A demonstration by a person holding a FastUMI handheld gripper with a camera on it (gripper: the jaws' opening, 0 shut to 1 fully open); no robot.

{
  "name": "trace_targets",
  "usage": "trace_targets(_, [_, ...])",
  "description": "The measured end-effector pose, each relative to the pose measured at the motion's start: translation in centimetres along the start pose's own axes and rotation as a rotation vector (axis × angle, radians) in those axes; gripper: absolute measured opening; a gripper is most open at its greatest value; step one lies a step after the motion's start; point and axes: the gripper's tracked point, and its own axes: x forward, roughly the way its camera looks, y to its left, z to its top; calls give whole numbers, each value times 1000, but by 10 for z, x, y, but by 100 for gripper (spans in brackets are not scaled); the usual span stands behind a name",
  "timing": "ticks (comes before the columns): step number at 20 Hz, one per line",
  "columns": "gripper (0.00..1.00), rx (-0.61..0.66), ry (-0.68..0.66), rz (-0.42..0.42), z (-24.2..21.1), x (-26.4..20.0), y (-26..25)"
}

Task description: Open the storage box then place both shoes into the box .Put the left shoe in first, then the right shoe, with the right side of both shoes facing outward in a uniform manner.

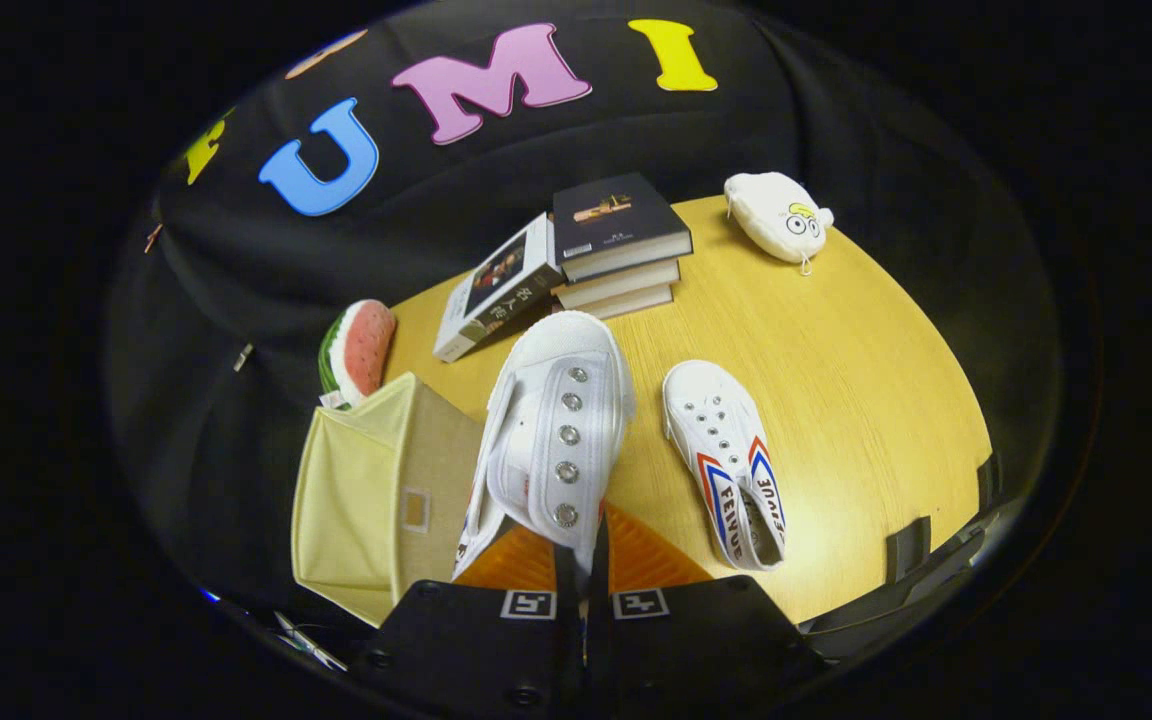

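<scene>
Wooden counter [836,400] under black booth cloth, and I'm carrying one shoe above it. Claw [583,560] is closed on the held shoe [561,420]: both orange fingers [646,560] pinch together at the heel end, shoe sticking out forward along the fingers, toe pointing away, eyelet row facing up. I can't tell which shoe of the pair it is from here.

Handling guess: canvas sneaker, light, soft upper, rubber sole the only stiff part. No laces, so the upper will flop and the shoe can swing or twist on a heel pinch. Grip on the heel rim seems fine for something this light, but I'd move slowly; the thin fabric could slip out between the fingers.

Second shoe [731,465] lies on the counter just to the right of the fingers, opening toward me, striped tongue showing. I'd take it the same way, at the heel collar.

Storage box [376,500], pale yellow fabric, sits just left of the fingers and beside the held shoe. It looks soft-walled, so it may give if bumped. Its lid state is hard to read.

Beyond the shoe: stack of books [616,250], a slanted book [496,285] leaning on it. Watermelon plush [361,350] beyond the box, white pouch [776,215] far right beyond.
</scene>
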Motion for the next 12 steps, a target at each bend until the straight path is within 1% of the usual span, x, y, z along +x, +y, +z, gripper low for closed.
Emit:
trace_targets(2, [6, 34, -41, 32, 12, -17, 31])
trace_targets(5, [6, 62, -58, 90, 14, -28, 83])
trace_targets(8, [6, 61, -52, 141, 3, -20, 135])
trace_targets(12, [6, 2, -11, 163, -33, 7, 186])
